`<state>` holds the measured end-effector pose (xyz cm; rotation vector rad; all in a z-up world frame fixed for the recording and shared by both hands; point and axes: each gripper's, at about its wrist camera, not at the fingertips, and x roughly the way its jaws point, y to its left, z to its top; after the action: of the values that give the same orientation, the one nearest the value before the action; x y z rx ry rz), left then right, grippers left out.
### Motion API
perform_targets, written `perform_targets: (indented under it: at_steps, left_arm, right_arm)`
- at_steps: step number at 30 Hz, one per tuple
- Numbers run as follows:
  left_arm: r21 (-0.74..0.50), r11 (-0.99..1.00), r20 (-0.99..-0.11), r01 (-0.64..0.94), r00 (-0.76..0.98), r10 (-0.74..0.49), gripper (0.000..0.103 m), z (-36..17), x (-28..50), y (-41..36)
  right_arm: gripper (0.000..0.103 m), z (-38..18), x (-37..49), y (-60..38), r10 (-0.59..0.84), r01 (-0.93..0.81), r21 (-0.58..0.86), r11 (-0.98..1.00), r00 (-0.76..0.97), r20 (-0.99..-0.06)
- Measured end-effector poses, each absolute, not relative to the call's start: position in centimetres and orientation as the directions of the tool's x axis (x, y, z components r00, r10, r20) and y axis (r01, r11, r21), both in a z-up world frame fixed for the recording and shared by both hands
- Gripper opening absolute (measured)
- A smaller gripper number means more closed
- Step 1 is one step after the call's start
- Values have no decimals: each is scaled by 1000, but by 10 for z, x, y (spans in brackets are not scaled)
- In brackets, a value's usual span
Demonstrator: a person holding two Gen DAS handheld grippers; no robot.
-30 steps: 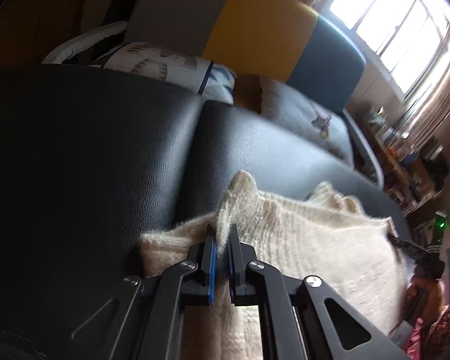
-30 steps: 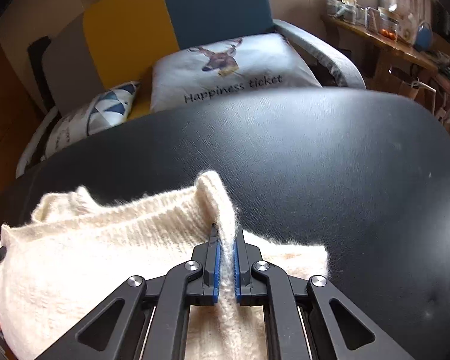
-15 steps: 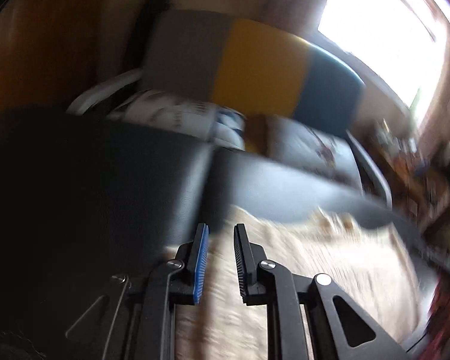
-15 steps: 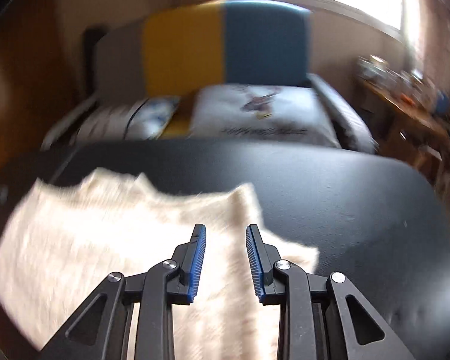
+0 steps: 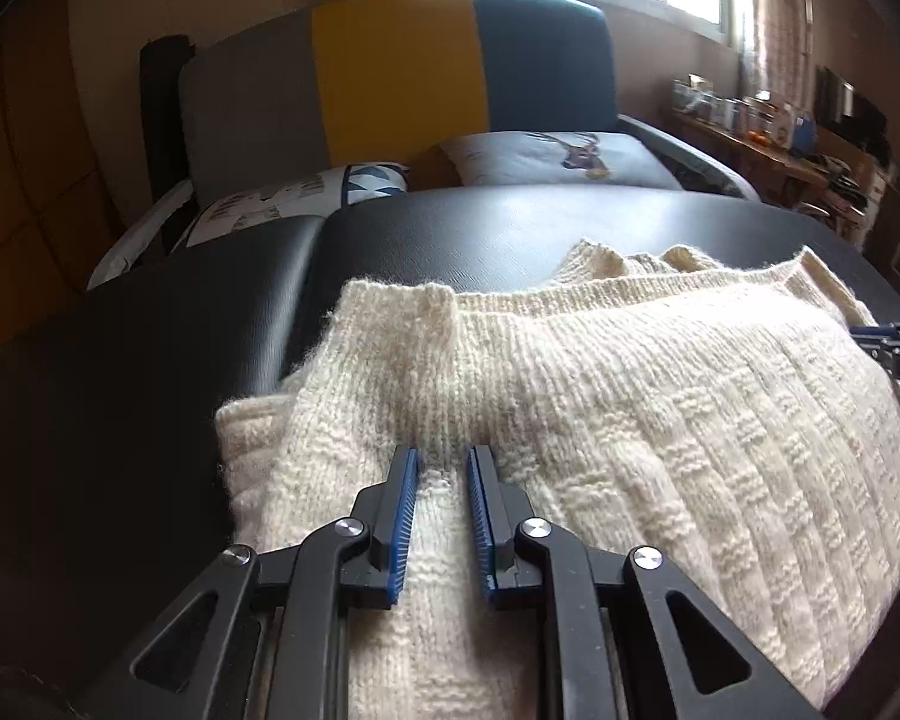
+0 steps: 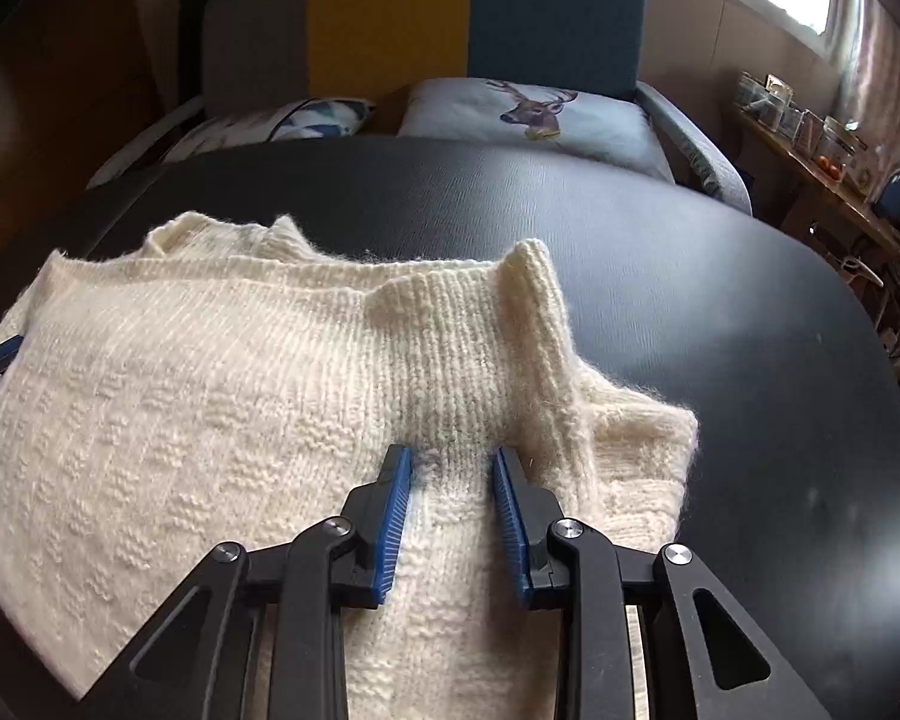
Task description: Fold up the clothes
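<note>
A cream knitted sweater (image 5: 660, 420) lies folded on a black leather surface (image 5: 150, 360), its ribbed edge toward the far side. My left gripper (image 5: 442, 456) hovers open over the sweater's left part, nothing between its blue pads. In the right wrist view the same sweater (image 6: 210, 396) spreads to the left, and my right gripper (image 6: 453, 456) stands open above its right part, near a raised ribbed corner (image 6: 534, 300). The right gripper's tips (image 5: 894, 342) show at the right edge of the left wrist view.
Behind the black surface (image 6: 720, 312) stands a grey, yellow and blue sofa (image 5: 402, 78) with a deer-print cushion (image 6: 534, 114) and a triangle-print cushion (image 5: 306, 198). A cluttered wooden shelf (image 6: 822, 138) runs along the right wall under a window.
Both grippers were shut on folds of the sweater's edge one second ago. They have opened, let go and drawn back toward me; the sweater now lies flat.
</note>
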<state>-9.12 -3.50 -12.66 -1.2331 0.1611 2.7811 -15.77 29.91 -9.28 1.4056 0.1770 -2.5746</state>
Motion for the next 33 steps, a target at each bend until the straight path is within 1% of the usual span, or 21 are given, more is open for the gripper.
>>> perform_targets:
  at_steps: [2,4,5,6,7,8,10,12,14,16,18,19,21,24,26,33]
  left_arm:
    - [31,-990,-751,-135,-657,66,16,-122,-80,-32]
    - [-34,-994,-750,-107,-654,96,16,-108,-83,-35]
    - [-69,-994,-742,-90,-661,111,16,-99,-85,-35]
    - [-99,-992,-734,-80,-667,127,16,-92,-89,-35]
    - [-126,-989,-726,-75,-673,144,16,-85,-95,-35]
    - [-142,-987,-724,-77,-672,157,17,-79,-101,-31]
    - [-120,-988,-759,-101,-632,157,17,-78,-118,-16]
    - [-56,-991,-825,-125,-553,116,18,-91,-136,2]
    - [-2,-990,-866,-140,-495,71,18,-107,-147,14]
    - [37,-988,-858,-148,-512,45,18,-110,-150,20]
    - [55,-986,-853,-156,-521,35,18,-114,-150,23]
    - [55,-986,-849,-160,-527,38,18,-115,-151,24]
    - [27,-987,-845,-159,-531,62,11,-117,-151,20]
    - [-39,-990,-843,-137,-527,106,6,-112,-149,12]
    - [-85,-989,-834,-117,-536,135,4,-105,-143,5]
    - [-103,-987,-756,-123,-636,158,3,-57,-145,0]
  right_arm:
    - [30,-85,-152,298,-127,227,6,-974,-524,-842]
    - [30,-75,-153,297,-141,214,30,-976,-528,-838]
    - [32,-68,-153,295,-159,211,51,-976,-533,-831]
    - [41,-60,-156,291,-198,217,91,-972,-543,-816]
    - [47,-55,-158,285,-219,222,112,-969,-546,-809]
    - [55,-51,-161,277,-226,227,118,-967,-543,-809]
    - [56,-53,-172,258,-219,236,112,-965,-500,-838]
    - [56,-65,-181,245,-202,223,111,-969,-445,-873]
    - [56,-75,-185,239,-186,214,104,-971,-410,-893]
    - [51,-81,-183,234,-156,219,69,-973,-409,-899]
    - [23,-83,-179,232,-151,233,51,-971,-431,-890]
    - [19,-84,-178,233,-160,240,56,-969,-439,-884]
    - [9,-85,-177,237,-178,230,80,-970,-446,-877]
    - [7,-84,-176,245,-209,204,128,-971,-452,-867]
    - [7,-79,-176,247,-227,197,151,-969,-459,-859]
    - [5,-40,-174,243,-257,205,171,-964,-540,-801]
